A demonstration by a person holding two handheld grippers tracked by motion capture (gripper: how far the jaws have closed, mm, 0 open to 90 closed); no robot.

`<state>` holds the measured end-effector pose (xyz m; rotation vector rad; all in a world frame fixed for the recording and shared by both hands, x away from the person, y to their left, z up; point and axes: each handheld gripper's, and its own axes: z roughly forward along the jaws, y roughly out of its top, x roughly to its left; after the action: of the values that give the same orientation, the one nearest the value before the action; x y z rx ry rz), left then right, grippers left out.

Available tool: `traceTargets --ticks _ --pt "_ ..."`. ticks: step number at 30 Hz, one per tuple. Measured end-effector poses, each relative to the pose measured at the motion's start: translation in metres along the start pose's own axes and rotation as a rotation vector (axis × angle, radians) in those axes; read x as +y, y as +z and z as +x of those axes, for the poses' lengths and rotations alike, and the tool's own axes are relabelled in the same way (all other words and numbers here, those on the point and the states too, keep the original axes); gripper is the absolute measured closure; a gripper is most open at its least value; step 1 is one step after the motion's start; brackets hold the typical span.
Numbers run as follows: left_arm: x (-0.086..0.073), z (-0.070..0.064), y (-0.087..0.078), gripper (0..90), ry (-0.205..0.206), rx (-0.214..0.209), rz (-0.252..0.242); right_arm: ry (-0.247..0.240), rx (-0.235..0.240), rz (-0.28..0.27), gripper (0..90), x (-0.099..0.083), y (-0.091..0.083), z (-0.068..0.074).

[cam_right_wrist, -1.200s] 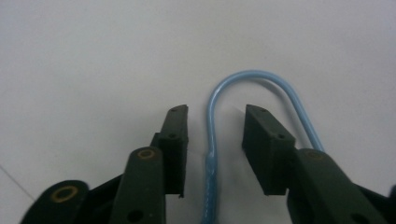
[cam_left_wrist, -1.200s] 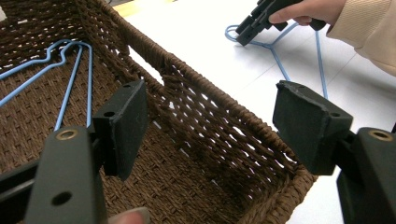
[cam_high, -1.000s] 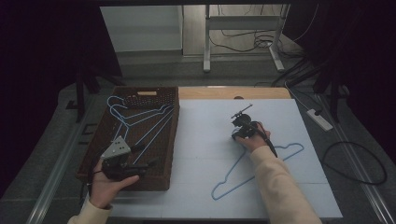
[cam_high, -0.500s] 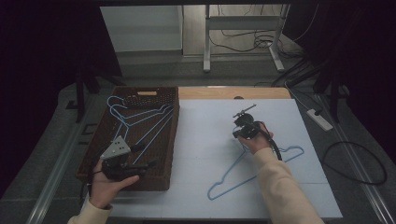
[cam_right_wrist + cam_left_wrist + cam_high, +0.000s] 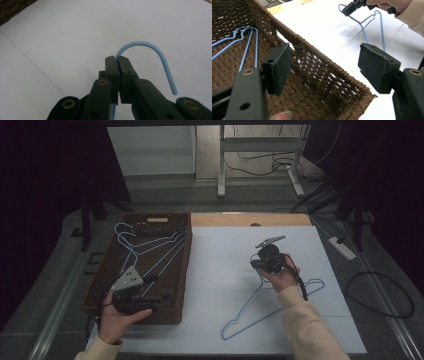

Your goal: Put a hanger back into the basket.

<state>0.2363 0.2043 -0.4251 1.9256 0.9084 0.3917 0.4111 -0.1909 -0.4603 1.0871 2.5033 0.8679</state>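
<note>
Your high view looks forward and down from above your side of the surface (image 5: 220, 270), far enough to take in the whole white sheet, the woven basket (image 5: 100, 285) at its left and the floor beyond. Your left gripper view sits close behind the left claw (image 5: 324, 67), facing across the basket's near corner toward the blue hanger (image 5: 372, 27), which the high view also shows. Your right gripper view rides very near the right claw (image 5: 117, 60), pointing down at the hanger's hook.
</note>
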Motion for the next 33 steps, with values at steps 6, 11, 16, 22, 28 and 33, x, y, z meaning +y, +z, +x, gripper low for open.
traceTargets --ticks 6,11,16,22,28,33 --pt "0.005 -0.007 0.004 27.2 0.004 -0.028 0.006 0.002 -0.004 -0.03 88.3 -0.003 -0.006 0.002" --pt "0.011 -0.016 0.012 27.2 0.0 -0.059 0.013 -0.002 -0.006 -0.044 88.2 -0.003 -0.01 0.003" --pt "0.018 -0.026 0.023 27.4 0.005 -0.09 0.028 -0.005 -0.008 -0.058 88.2 -0.003 -0.012 0.004" --pt "0.023 -0.033 0.037 27.3 0.008 -0.115 0.043 -0.004 -0.004 -0.067 88.2 -0.003 -0.014 0.004" --pt "0.027 -0.041 0.052 27.5 0.006 -0.138 0.067 -0.009 -0.007 -0.078 88.2 -0.003 -0.016 0.005" --pt "0.032 -0.055 0.065 27.5 0.027 -0.159 0.086 -0.017 -0.009 -0.092 88.2 -0.003 -0.018 0.007"
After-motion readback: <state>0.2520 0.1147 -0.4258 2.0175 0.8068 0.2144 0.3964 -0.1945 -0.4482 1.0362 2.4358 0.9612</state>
